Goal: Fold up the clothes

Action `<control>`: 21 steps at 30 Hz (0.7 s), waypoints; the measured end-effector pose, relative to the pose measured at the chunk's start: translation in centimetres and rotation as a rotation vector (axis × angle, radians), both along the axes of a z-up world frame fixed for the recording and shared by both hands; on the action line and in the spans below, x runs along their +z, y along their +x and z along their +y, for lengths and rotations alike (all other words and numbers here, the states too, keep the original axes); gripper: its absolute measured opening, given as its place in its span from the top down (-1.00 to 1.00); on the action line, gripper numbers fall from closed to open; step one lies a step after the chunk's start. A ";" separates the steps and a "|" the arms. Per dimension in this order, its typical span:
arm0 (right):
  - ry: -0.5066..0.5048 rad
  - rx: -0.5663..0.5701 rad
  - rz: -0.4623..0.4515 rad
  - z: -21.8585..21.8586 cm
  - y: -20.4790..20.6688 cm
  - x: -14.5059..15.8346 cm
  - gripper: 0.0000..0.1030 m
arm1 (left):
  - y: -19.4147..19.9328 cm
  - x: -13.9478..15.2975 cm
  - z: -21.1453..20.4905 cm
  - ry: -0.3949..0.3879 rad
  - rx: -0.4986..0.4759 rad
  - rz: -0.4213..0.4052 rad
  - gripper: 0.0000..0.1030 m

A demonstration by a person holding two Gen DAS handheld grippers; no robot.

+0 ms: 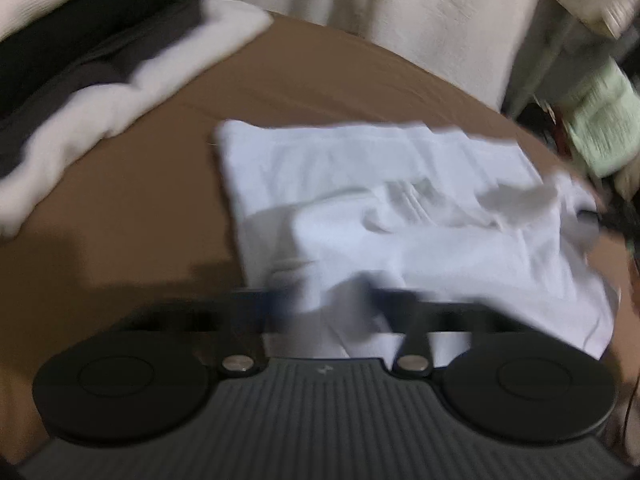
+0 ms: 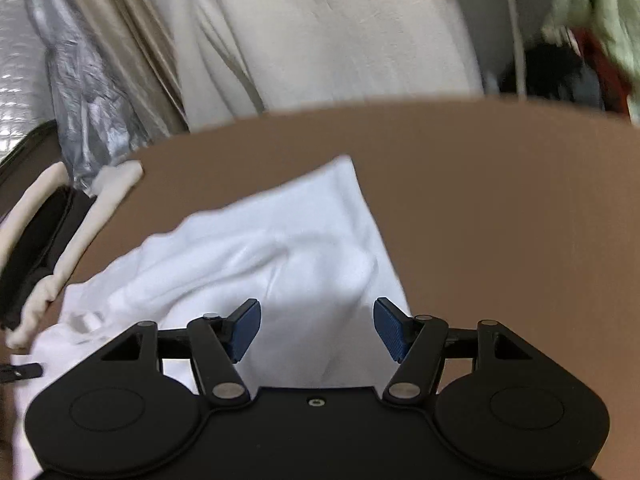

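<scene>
A white garment (image 1: 400,208) lies crumpled on the brown table (image 1: 120,220), partly folded over itself. My left gripper (image 1: 332,312) is at the garment's near edge. Its jaws are drawn together with a bunch of white cloth pinched between them, though the view is blurred. In the right wrist view the same white garment (image 2: 280,248) spreads under my right gripper (image 2: 317,326). Its blue pads (image 2: 244,328) stand wide apart above the cloth, with nothing gripped.
A stack of folded cream and dark clothes (image 1: 80,80) sits at the table's left, also seen as folded clothes (image 2: 52,232) in the right wrist view. Cream fabric (image 2: 320,32) hangs behind the table. A silver foil bag (image 2: 80,100) and green cloth (image 1: 600,120) lie beyond the edges.
</scene>
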State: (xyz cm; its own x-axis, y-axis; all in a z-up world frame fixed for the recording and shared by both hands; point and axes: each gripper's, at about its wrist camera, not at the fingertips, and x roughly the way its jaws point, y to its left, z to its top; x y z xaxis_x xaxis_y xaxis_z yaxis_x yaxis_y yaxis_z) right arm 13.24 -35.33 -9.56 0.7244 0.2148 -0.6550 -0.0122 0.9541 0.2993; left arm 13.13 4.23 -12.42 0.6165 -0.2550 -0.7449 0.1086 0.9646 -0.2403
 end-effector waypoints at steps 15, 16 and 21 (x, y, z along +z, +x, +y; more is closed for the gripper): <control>-0.127 -0.030 -0.160 -0.1 0.5 2.2 0.89 | -0.7 0.7 -1.4 0.080 0.049 -0.111 0.79; -0.128 -0.038 -0.150 -0.1 0.7 2.1 0.89 | -0.5 0.2 -1.3 0.074 0.058 -0.099 0.79; -0.122 -0.033 -0.193 0.1 1.2 2.9 0.89 | -1.5 2.7 -1.3 0.057 0.047 -0.241 0.79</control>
